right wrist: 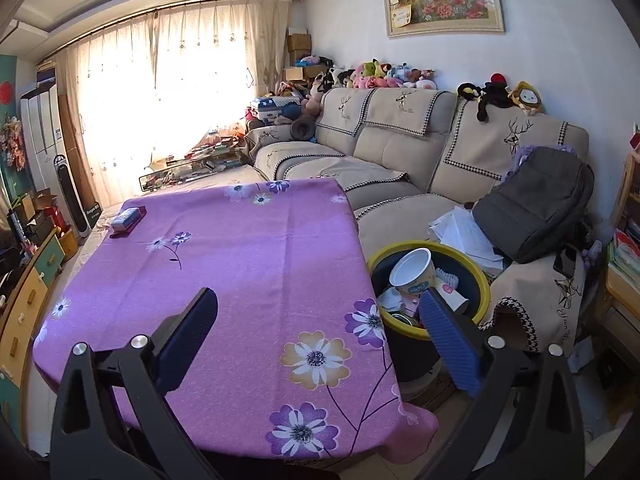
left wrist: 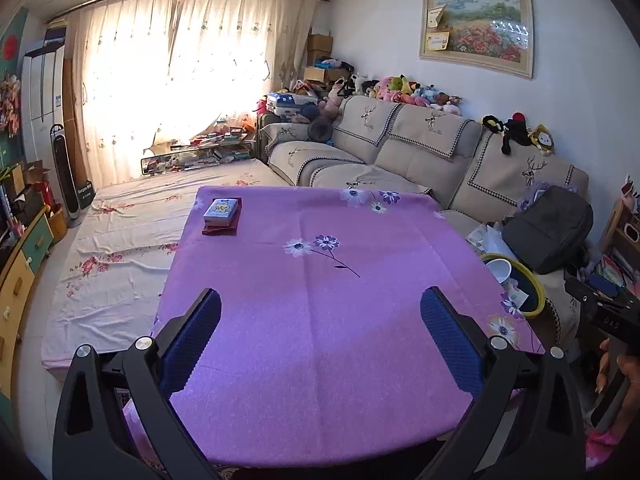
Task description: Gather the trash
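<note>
A round dark bin with a bright yellow rim stands on the floor just beside the right edge of the surface, between it and the beige sofa. The bin holds the collected trash. Uppermost is a white paper cup with a pale yellow and blue printed side, lying tilted with its open mouth facing up and away from the bin's centre. Beside it, toward the sofa, lies a smaller white cup with a pink mark, and a white fluted paper liner shows behind it. More crumpled white scraps sit lower in the bin, too jumbled to tell apart.

The surface is covered by a purple cloth printed with white, purple and tan flowers. At the corner farthest from the bin rests a small blue box on a dark red book or case.

The left tool hangs over the cloth with its blue-padded fingers spread wide and nothing between them. The right tool is likewise released and empty, its right finger showing in front of the bin's near rim. From the left tool's camera the bin appears at the right edge of the surface.

On the sofa behind the bin lie loose white papers and a grey backpack.
</note>
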Tool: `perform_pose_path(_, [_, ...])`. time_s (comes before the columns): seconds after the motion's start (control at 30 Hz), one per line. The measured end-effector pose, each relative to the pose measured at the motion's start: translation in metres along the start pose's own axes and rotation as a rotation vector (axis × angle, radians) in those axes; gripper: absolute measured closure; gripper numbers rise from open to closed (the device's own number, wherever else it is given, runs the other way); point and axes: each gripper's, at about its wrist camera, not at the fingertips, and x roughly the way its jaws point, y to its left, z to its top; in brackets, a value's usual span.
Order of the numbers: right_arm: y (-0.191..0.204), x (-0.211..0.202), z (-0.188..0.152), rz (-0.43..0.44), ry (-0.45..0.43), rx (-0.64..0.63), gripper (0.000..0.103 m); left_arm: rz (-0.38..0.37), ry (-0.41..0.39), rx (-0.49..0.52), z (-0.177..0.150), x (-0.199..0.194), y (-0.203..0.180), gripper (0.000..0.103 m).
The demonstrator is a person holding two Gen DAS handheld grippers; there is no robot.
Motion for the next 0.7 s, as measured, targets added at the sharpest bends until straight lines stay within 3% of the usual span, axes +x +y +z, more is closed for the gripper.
perform_pose_path(0.2, [-0.004,-0.002,-0.001,-0.010,-0.010,0.018,0.007,0.001,-0.038,0.001,0.002,-0.009,-0.010,0.005])
perform_pose_path(0.7, [-0.007,0.004,-0.002,-0.016,0.007,0.020,0.007,0.012,0.005,0.014,-0.002,0.010,-0.023,0.005])
